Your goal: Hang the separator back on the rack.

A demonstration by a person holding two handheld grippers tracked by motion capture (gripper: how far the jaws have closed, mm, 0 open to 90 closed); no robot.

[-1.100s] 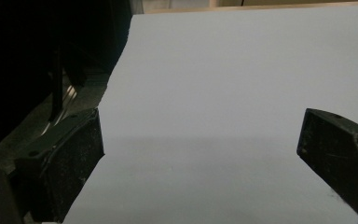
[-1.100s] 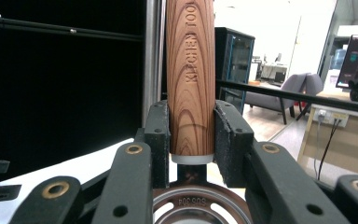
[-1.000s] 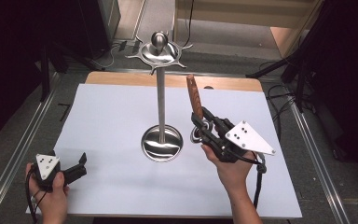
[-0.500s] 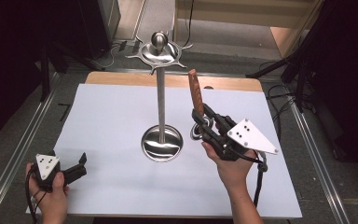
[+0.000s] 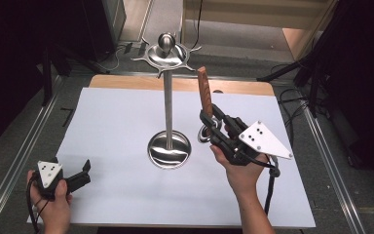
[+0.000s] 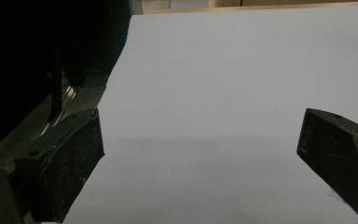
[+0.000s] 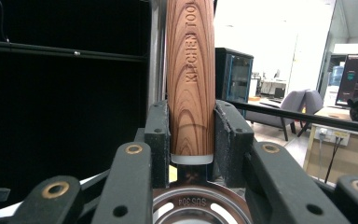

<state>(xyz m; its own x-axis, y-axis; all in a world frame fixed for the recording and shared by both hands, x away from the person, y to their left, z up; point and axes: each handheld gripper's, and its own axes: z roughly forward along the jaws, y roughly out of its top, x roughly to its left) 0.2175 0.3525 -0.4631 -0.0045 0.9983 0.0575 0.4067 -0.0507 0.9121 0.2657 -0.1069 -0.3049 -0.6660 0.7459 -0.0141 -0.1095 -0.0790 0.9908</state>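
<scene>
The right gripper (image 5: 208,123) has its two black fingers (image 7: 157,140) pinching the lower end of a wooden-handled kitchen utensil (image 7: 190,79), one finger on each side of the reddish-brown grained handle. In the right gripper view the handle rises straight up between the fingers and carries the engraved words "KITCHEN TOOL"; below the grip a pale collar joins it to a steel part stamped "SUS304", whose round perforated metal end shows at the bottom edge. In the high view the handle (image 5: 204,87) stands nearly upright, leaning slightly away from the person, and the metal ring end (image 5: 205,134) hangs below the fingers, above the white sheet. The person's right hand (image 5: 239,168) grips the tool from behind, with the grey three-cornered plate (image 5: 264,140) on top.

Just to the left of the held utensil stands a tall polished steel rack (image 5: 168,102) with a round dished base (image 5: 169,149), a slim pole and a hooked crown topped by a ball knob (image 5: 166,43). The utensil is close beside the pole but not touching it.

The left gripper (image 5: 80,175) rests low at the near left corner of the white-covered tabletop (image 5: 121,117), held in the left hand (image 5: 53,197). Its fingers (image 6: 77,161) are spread wide apart with nothing between them but the bare white surface.
</scene>
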